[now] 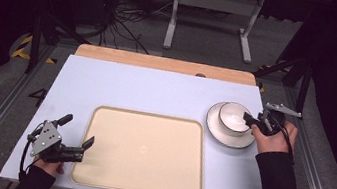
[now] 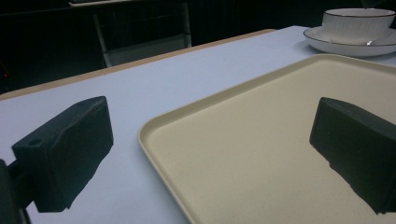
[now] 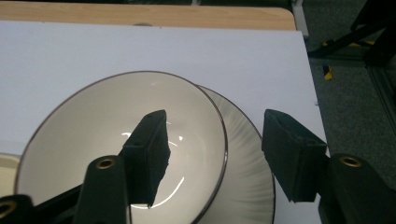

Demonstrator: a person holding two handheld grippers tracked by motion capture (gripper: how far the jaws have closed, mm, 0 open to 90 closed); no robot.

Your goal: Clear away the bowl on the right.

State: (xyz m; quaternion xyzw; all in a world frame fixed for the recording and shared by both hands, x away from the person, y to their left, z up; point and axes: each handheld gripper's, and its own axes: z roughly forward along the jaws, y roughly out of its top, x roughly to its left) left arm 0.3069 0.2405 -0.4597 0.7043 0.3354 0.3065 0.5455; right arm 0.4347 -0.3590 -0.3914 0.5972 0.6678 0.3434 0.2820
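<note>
In the high view, one pale blue table (image 1: 157, 88) carries one cream tray (image 1: 143, 151), one white bowl (image 1: 233, 117) and one white saucer (image 1: 216, 127). The tray lies at the middle of the near edge. The bowl sits on the saucer near the right edge, well apart from the tray. The left gripper (image 1: 80, 138) rests at the near left corner, one jaw over the tray's left rim, the other over bare table. The right gripper (image 1: 248, 119) is at the bowl's right rim, the hand (image 1: 276, 136) behind it.

In the left gripper view, the two black jaws stand wide apart with nothing between them but the tray's (image 2: 280, 140) corner rim; neither pad touches it. The bowl (image 2: 357, 21) and saucer (image 2: 345, 46) sit far off at the top right.

In the right gripper view, the jaws are partly open and straddle the bowl's (image 3: 93, 135) right wall: one jaw hangs inside the bowl, the other outside, above the saucer (image 3: 247, 177). A gap shows on each side of the rim, so nothing is gripped.
</note>
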